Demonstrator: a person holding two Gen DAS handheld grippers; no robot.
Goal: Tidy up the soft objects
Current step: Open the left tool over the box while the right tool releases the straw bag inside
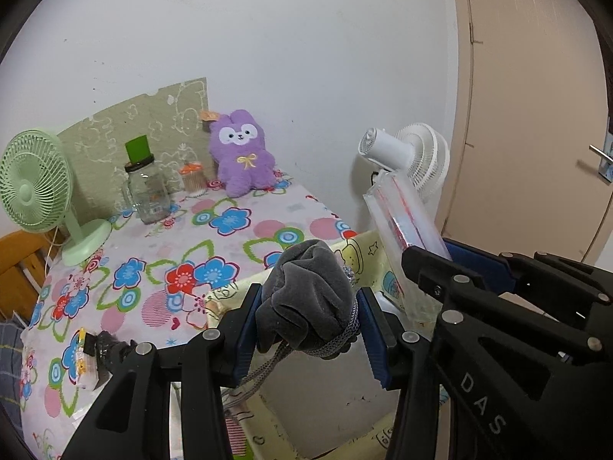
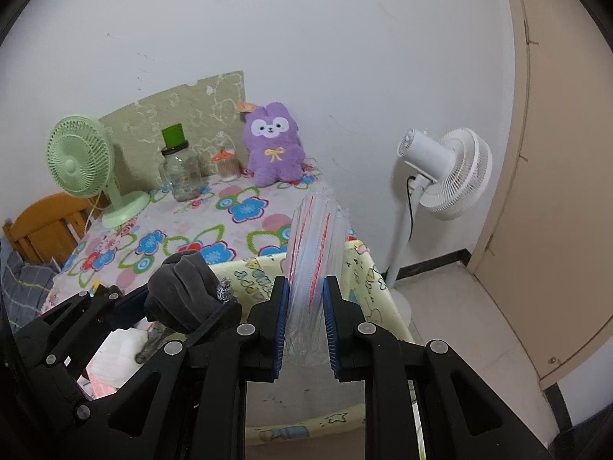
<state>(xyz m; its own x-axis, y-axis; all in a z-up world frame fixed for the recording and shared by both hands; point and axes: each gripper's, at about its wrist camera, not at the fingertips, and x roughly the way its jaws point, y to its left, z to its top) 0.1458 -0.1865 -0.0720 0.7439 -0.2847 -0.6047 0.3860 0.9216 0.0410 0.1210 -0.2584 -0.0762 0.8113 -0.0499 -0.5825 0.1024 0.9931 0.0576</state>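
My left gripper (image 1: pixel 306 318) is shut on a grey velvet drawstring pouch (image 1: pixel 306 299), held above the yellow cartoon-print box (image 1: pixel 367 253). The pouch (image 2: pixel 184 291) also shows at the left of the right wrist view. My right gripper (image 2: pixel 304 306) is shut on a clear zip bag with red stripes (image 2: pixel 314 245), held upright over the box's far edge (image 2: pixel 360 268). The bag (image 1: pixel 402 222) appears at the right of the left wrist view. A purple plush bunny (image 1: pixel 243 153) sits at the table's back against the wall, also in the right wrist view (image 2: pixel 274 145).
The table has a flowered cloth (image 1: pixel 161 268). On it stand a green desk fan (image 1: pixel 34 191), a glass jar with a green lid (image 1: pixel 145 188) and a small toothpick jar (image 1: pixel 193 180). A white floor fan (image 2: pixel 448 172) stands right of the table. A door (image 2: pixel 555 191) is at far right. A wooden chair (image 2: pixel 42 226) is at left.
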